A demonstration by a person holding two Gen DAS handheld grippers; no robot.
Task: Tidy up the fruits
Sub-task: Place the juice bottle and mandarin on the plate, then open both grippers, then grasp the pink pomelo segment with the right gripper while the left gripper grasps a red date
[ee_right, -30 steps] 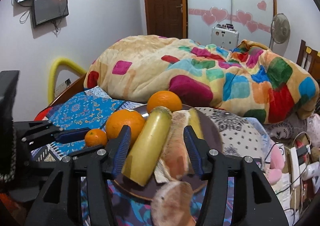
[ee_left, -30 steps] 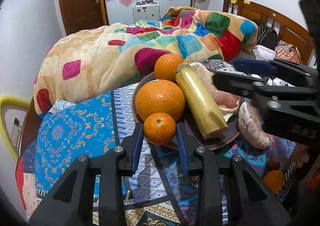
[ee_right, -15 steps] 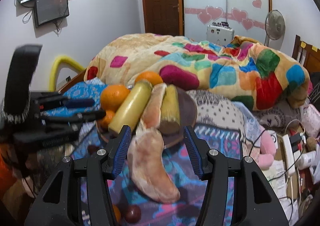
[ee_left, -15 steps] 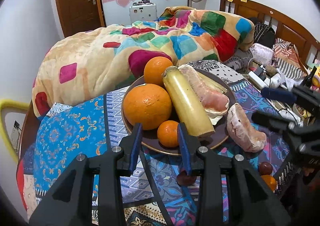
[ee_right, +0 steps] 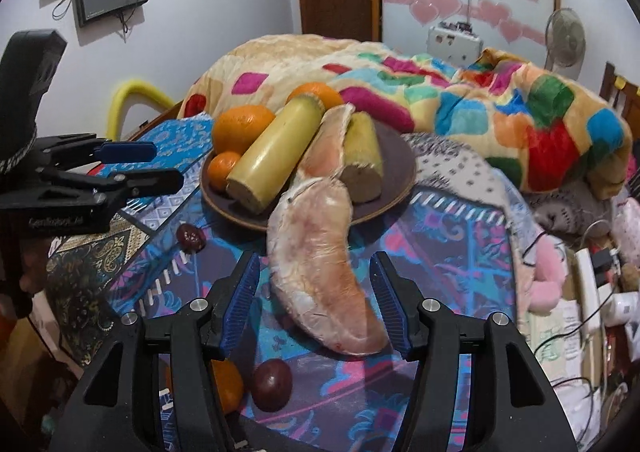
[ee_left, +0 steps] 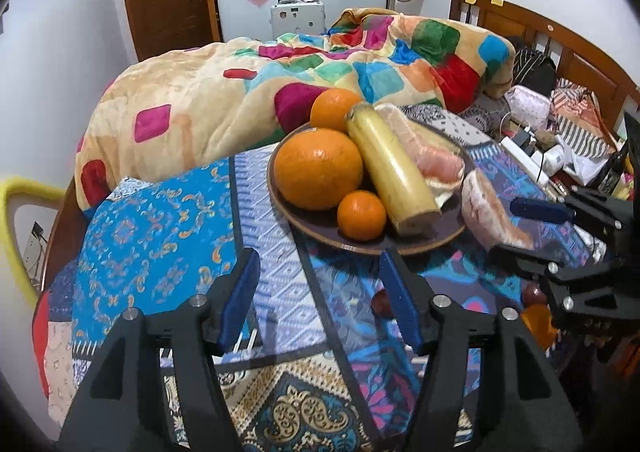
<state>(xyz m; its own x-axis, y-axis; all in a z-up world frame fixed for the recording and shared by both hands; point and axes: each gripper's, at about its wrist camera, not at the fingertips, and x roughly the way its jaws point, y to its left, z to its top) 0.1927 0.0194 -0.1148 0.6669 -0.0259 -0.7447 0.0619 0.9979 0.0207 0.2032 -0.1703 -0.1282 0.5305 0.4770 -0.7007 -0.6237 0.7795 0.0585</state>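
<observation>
Fruits are sitting mostly on the brown plate (ee_left: 280, 188) on the patterned surface (ee_left: 160, 236), and I am working through the stragglers. Going from the left: my left tongs (ee_left: 320, 292) are standing apart from the plate's near rim with nothing between them; their jaws have just been opening, and the small mandarin (ee_left: 361, 215) is now resting on the plate beside the big orange (ee_left: 318, 168), clear of the pads. Next along are the long yellow cane piece (ee_left: 390, 168) and a pomelo segment (ee_left: 436, 164) lying on the plate. Just off the plate's right edge, a second pomelo segment (ee_right: 324, 272) is lying on the surface, and my right tongs (ee_right: 316, 300) are straddling it at a middling width, pads on either side but not pressing. I judge the step in hand to be picking up this loose segment. The next move calls for closing gently, since the flesh looks soft, then lifting it over the rim. A dark round fruit (ee_right: 272, 384), another by the plate (ee_right: 191, 237) and a small orange one (ee_right: 228, 384) are waiting afterwards.
</observation>
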